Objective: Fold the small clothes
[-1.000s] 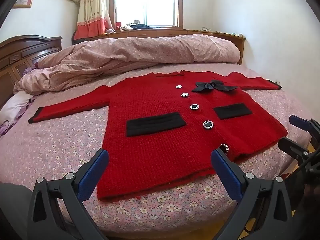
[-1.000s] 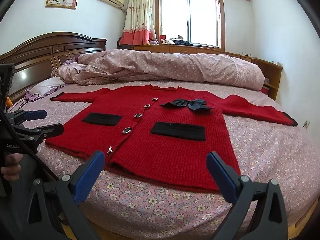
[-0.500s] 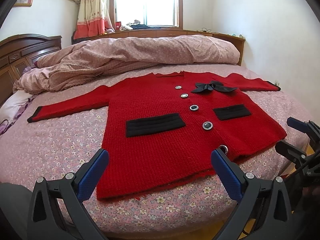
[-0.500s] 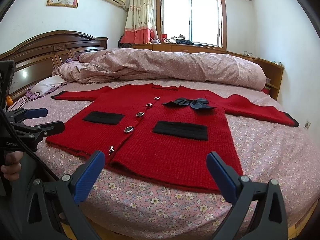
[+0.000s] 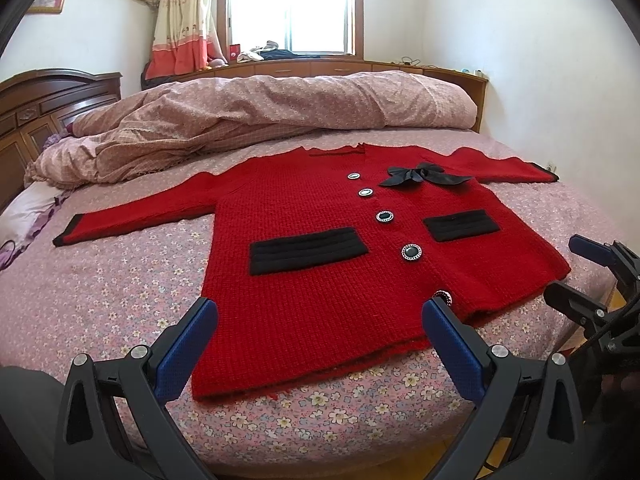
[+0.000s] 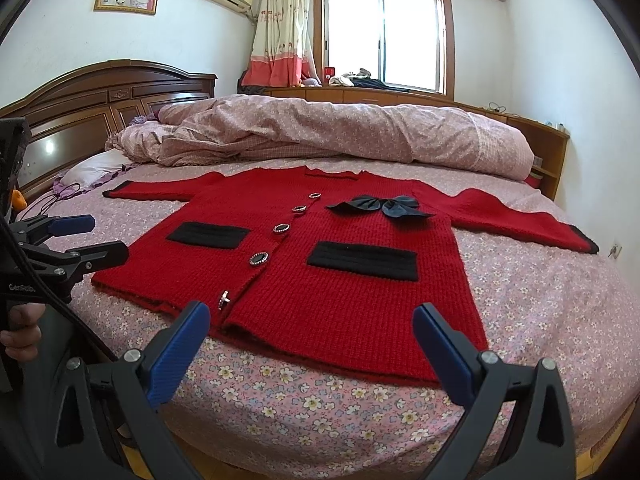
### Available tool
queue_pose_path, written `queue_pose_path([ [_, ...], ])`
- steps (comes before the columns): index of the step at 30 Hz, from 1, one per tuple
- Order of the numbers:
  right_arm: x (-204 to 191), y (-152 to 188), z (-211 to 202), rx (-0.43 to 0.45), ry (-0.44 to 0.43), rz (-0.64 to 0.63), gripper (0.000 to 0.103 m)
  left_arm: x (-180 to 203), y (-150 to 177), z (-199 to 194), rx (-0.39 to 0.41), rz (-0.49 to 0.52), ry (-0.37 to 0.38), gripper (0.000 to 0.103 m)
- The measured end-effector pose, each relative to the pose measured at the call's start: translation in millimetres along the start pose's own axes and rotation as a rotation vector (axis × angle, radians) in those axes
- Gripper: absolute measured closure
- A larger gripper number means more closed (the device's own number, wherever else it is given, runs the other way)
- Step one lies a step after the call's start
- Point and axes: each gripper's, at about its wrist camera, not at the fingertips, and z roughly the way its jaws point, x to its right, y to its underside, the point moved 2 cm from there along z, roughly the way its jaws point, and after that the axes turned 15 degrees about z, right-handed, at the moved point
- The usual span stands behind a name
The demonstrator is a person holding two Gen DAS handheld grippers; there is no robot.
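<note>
A small red knitted cardigan lies flat and face up on the bed, sleeves spread out to both sides. It has two black pocket flaps, a row of round buttons and a black bow near the collar. My left gripper hovers open just in front of the hem, nothing between its blue pads. My right gripper is open too, above the hem's right half. Each gripper shows at the edge of the other's view, the right gripper and the left gripper.
The bed has a pink flowered sheet. A rolled duvet lies across the far side behind the cardigan. A dark wooden headboard and a pillow are at the left. A hand holds the left gripper's handle.
Both grippers have edged slightly forward toward the cardigan's hem. The jaws stay open and the cardigan has not moved.
</note>
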Motion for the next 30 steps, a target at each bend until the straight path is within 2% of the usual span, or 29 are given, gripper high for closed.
queue_pose_path([
  [7,2.1,-3.3,-3.2,0.019,-0.02,0.031,0.0,0.1,-0.2,-0.9,0.003,-0.003,0.003,0.004],
  [30,-1.0,-1.3,-1.8,0.006,-0.018,0.014,0.0,-0.1,1.1,-2.3,0.002,0.0,0.009,0.004],
])
